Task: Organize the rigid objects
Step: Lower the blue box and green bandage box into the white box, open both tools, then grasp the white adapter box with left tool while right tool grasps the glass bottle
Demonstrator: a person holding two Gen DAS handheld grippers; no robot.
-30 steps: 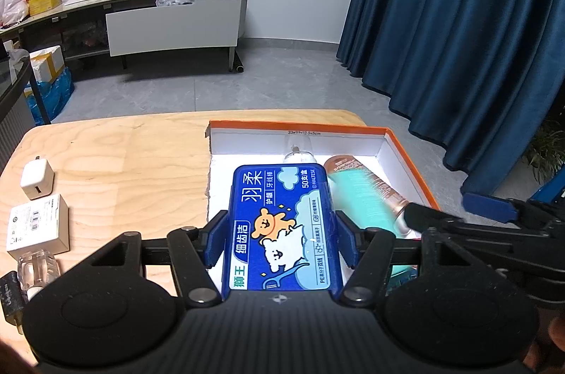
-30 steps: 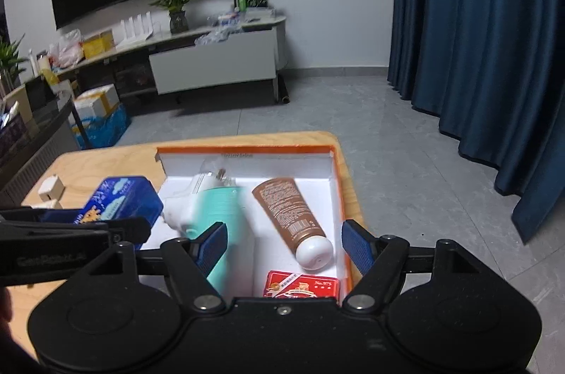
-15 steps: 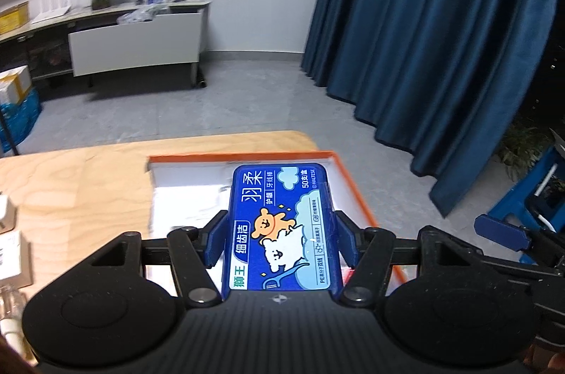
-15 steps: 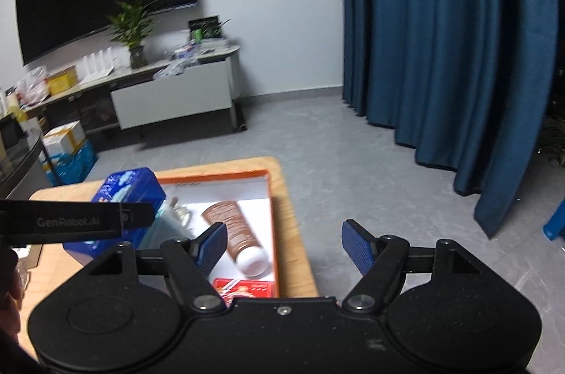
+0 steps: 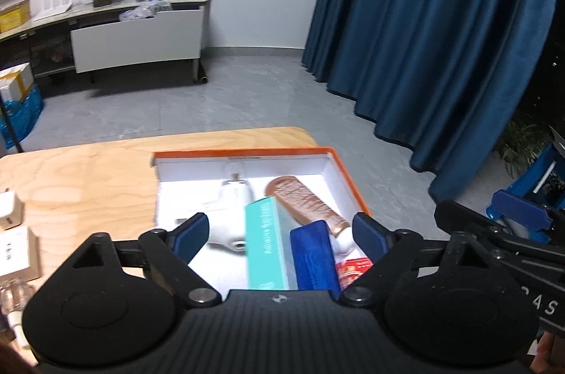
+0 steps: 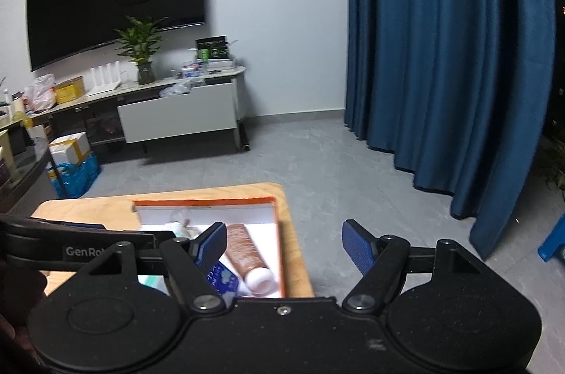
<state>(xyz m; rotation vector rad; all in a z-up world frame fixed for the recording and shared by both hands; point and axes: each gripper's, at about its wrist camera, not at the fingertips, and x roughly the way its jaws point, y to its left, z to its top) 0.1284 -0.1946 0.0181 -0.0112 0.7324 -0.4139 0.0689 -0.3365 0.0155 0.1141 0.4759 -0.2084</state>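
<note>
Left wrist view: the left gripper (image 5: 279, 233) is seen at the lower centre of the frame, its jaws opening and its blue fingers (image 5: 190, 231) set well apart. Between them, touched by neither pad, a blue box (image 5: 314, 259) is seen on edge inside the orange-rimmed tray (image 5: 348, 178), which lies on the wooden desk (image 5: 81, 176). Just to the left of the blue box a teal carton (image 5: 266, 247) is seen, and to its right a brown tube (image 5: 305, 203) with a white cap, lying diagonally. A white bottle-like object (image 5: 231, 218) is seen left of the carton, and a small red packet (image 5: 353, 270) at the tray's near right corner. White boxes (image 5: 12, 248) are seen at the left edge on the desk, outside the tray. The right gripper (image 5: 519, 215) enters at the lower right.

Right wrist view: the right gripper (image 6: 284, 243) is shown at the lower centre, its fingers (image 6: 356, 245) spread apart with nothing between them; floor and the desk edge are seen through the gap. The tray (image 6: 279, 233) is placed lower left of centre, with the brown tube (image 6: 247, 254) and part of the blue box (image 6: 222, 278) visible in it. The left gripper's (image 6: 70, 247) body crosses the left side.
</note>
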